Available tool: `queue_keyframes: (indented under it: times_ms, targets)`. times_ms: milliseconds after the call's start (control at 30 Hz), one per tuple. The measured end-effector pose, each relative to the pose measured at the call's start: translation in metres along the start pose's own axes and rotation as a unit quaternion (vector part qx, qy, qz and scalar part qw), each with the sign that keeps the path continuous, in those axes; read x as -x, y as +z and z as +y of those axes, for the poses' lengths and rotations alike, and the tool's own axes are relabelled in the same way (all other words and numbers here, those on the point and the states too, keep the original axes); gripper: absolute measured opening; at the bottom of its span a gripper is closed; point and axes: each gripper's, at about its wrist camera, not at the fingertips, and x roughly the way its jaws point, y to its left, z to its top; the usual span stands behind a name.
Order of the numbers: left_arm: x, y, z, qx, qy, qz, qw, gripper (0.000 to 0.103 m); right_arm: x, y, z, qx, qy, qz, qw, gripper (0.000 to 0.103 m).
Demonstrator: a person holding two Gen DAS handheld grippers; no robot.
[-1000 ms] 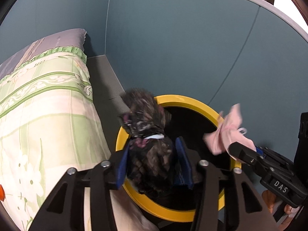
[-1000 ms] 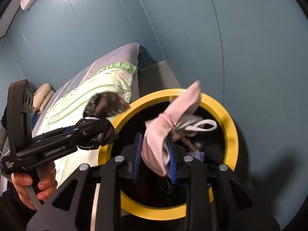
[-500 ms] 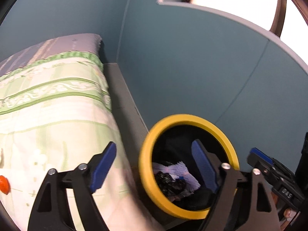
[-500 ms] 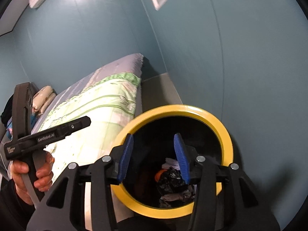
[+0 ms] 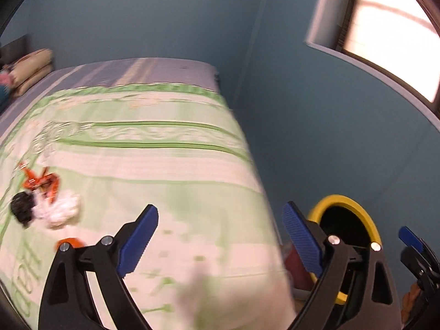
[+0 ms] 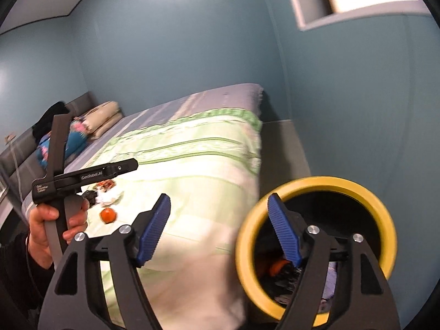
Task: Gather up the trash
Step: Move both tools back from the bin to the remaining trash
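A teal-walled bedroom: both views have swung from the yellow-rimmed bin (image 6: 316,247) toward the green bedspread (image 5: 165,165), and the dark wad and pink cloth held a second ago are gone from the jaws. The left gripper (image 5: 220,243) and right gripper (image 6: 220,231) have just been opening and stand wide, empty. Ahead-left of the left gripper lie an orange wrapper (image 5: 41,183), white tissue (image 5: 62,206) and black scrap (image 5: 22,209); the left gripper's side reads "GenRobot.AI".

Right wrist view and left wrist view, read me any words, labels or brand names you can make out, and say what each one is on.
"GenRobot.AI": white print on the black side of the left claw, right wrist view.
Small white lines on that tool's rear block: too small to read.
Large green letters on the bedspread, bottom left of the left wrist view: sideways, cut off and blurred, not readable.
Yellow-rimmed bin: no text visible.
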Motion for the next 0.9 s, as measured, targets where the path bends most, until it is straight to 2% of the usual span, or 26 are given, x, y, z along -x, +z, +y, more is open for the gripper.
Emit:
queue_keyframes:
  times_ms: [133, 433, 633, 900]
  targets:
    - [0.020, -0.001, 0.045, 0.023, 0.035, -0.010, 0.9991, 0.089, -0.021, 0.002, 0.039, 0.026, 0.037, 0.015, 0.999, 0.078]
    - [0.056, -0.018, 0.161, 0.086, 0.121, -0.018, 0.9888, 0.090, -0.078, -0.011, 0.141, 0.100, 0.114, 0.070, 0.986, 0.079]
    - [0.059, -0.031, 0.235, 0.129, 0.166, -0.004, 0.9777, 0.090, -0.126, -0.028, 0.207, 0.154, 0.159, 0.108, 0.969, 0.079]
    - [0.041, -0.048, 0.310, 0.159, 0.202, 0.025, 0.9661, 0.090, -0.186, -0.052, 0.264, 0.202, 0.175, 0.151, 0.952, 0.079]
